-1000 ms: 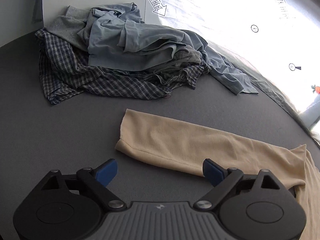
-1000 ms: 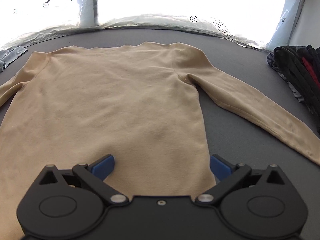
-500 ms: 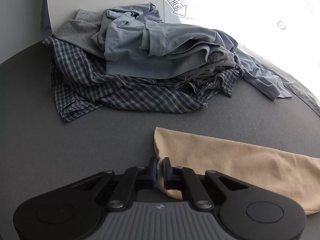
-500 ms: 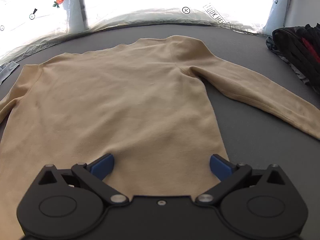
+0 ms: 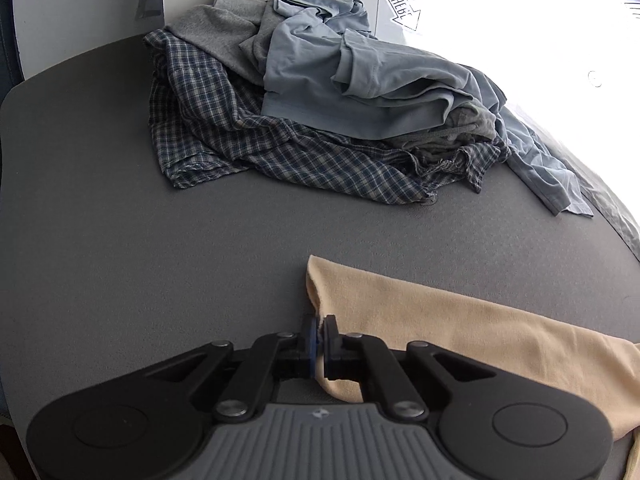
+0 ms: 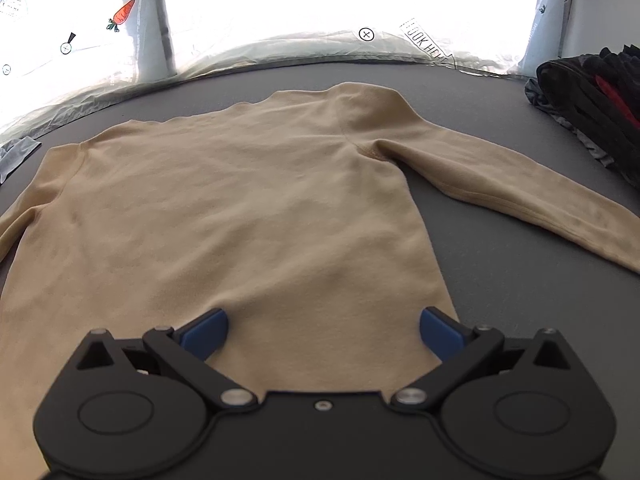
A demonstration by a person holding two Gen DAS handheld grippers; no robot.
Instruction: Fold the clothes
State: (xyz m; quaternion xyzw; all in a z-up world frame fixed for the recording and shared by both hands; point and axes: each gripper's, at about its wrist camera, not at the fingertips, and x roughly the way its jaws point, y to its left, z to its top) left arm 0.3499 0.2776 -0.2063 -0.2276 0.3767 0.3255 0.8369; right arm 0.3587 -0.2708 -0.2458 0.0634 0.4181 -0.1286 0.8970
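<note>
**Cuff pinched, hem uncaught**

Sweater (image 6: pixel 240 208), tan, spread flat and face down on grey table (image 5: pixel 120 240), collar toward bright window side, hem nearest right gripper (image 6: pixel 322 330). 1 sleeve (image 6: pixel 500 192) stretched out flat from shoulder toward right edge of table, lying on bare grey surface. Other sleeve (image 5: pixel 460 328) reaching out from sweater's opposite side, cuff end caught in left gripper (image 5: pixel 319 340): blue pads pressed together on fabric edge, cloth bunched between them, rest of that sleeve resting on table.

Right gripper spread wide over sweater's hem, 2 blue fingertips (image 6: pixel 204 330) apart, nothing between them but flat cloth below; one tip over body of sweater, other close to its side edge.

Beyond left sleeve, away from sweater: heap of clothes (image 5: pixel 320 112), checked shirt underneath, pale blue and grey garments on top, well apart from cuff. Off sweater's right sleeve, near table corner: dark bundle (image 6: pixel 592 100) with red streak, apart from sleeve.
</note>
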